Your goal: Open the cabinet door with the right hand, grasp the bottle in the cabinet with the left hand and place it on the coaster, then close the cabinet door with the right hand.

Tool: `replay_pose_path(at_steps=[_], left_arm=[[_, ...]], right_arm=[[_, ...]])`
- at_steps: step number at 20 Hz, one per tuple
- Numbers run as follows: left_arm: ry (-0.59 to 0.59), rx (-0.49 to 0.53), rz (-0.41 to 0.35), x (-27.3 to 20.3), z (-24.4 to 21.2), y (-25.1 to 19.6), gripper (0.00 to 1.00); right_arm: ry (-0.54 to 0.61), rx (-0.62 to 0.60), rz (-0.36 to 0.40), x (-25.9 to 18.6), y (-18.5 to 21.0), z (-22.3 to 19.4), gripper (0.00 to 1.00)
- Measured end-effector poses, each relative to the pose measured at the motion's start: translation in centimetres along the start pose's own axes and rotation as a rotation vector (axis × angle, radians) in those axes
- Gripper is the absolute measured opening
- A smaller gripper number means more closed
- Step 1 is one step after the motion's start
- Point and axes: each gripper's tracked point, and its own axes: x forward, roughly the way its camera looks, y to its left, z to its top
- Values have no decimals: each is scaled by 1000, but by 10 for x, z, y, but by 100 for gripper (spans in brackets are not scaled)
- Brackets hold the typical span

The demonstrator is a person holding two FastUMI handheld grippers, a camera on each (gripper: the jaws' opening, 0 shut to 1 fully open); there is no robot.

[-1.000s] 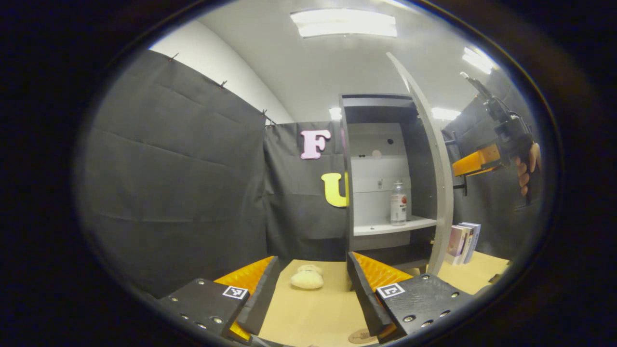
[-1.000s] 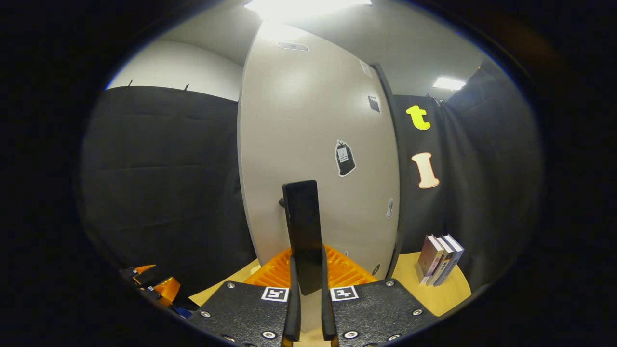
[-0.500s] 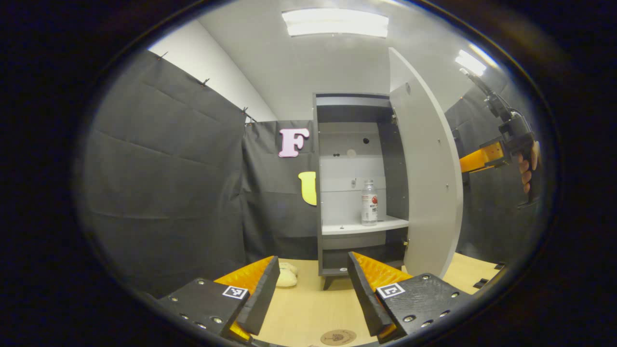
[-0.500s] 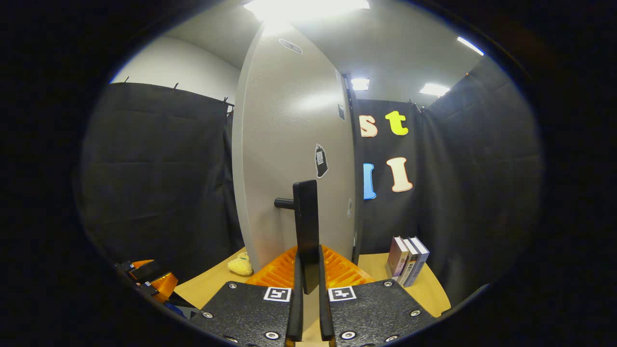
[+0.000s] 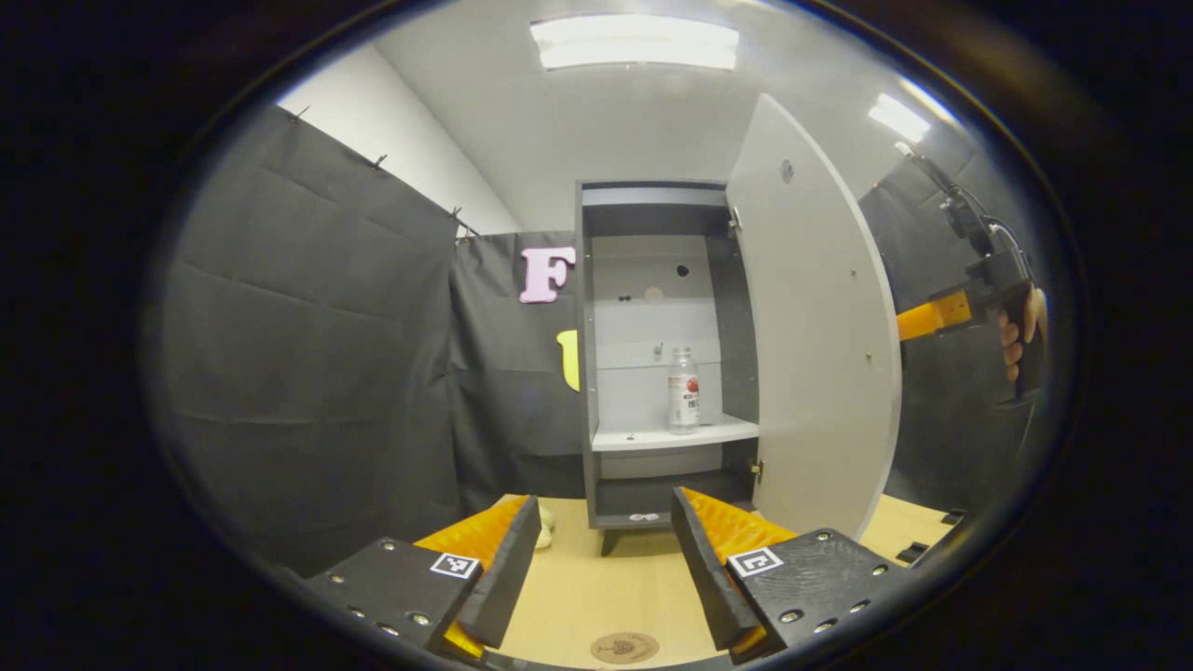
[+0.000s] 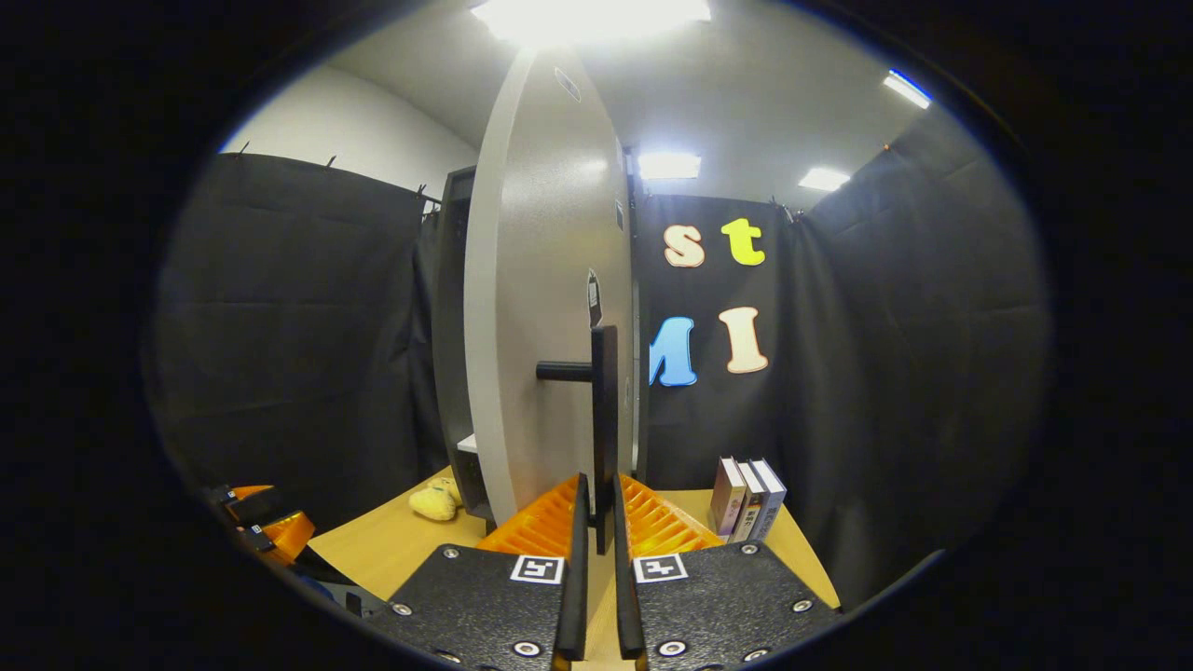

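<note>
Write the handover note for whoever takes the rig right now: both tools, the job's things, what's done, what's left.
Right tool: shut on the door handle, door swung wide open.
Left tool: open, empty, low over the table, facing the cabinet.
Bottle: upright on the cabinet's shelf, untouched.
Coaster: on the table just ahead of the left tool, bare.
Done: door opened.
Left: grasp the bottle with the left tool, set it on the coaster, then close the door with the right.

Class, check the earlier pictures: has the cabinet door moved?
Yes. The cabinet door has swung wider open, away from the cabinet, exposing the bottle more fully.
</note>
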Motion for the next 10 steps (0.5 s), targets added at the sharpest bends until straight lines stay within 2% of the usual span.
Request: replay_pose_path(at_steps=[1, 2, 4, 5, 6, 7, 9, 10], left_arm=[[3, -3, -3, -1, 1, -5, 81], [5, -5, -7, -2, 2, -10, 87], [8, -7, -13, -1, 5, -18, 87], [7, -7, -17, 2, 7, -22, 81], [5, -7, -21, 3, 9, -26, 81], [5, -8, -27, 7, 12, -30, 87], [5, -10, -42, 19, 18, -39, 87], [5, -13, -50, 25, 23, -44, 81]], right_arm=[[-7, -7, -9, -1, -5, 0, 13], [-13, -9, -22, -4, -11, 0, 13], [-22, 1, -51, -10, -25, -2, 13], [-27, 13, -66, -14, -33, -2, 13], [-31, 28, -70, -20, -40, -4, 13], [-28, 52, -56, -23, -42, -6, 13], [-32, 64, -69, -27, -58, -11, 13], [-37, 59, -85, -32, -67, -11, 13]])
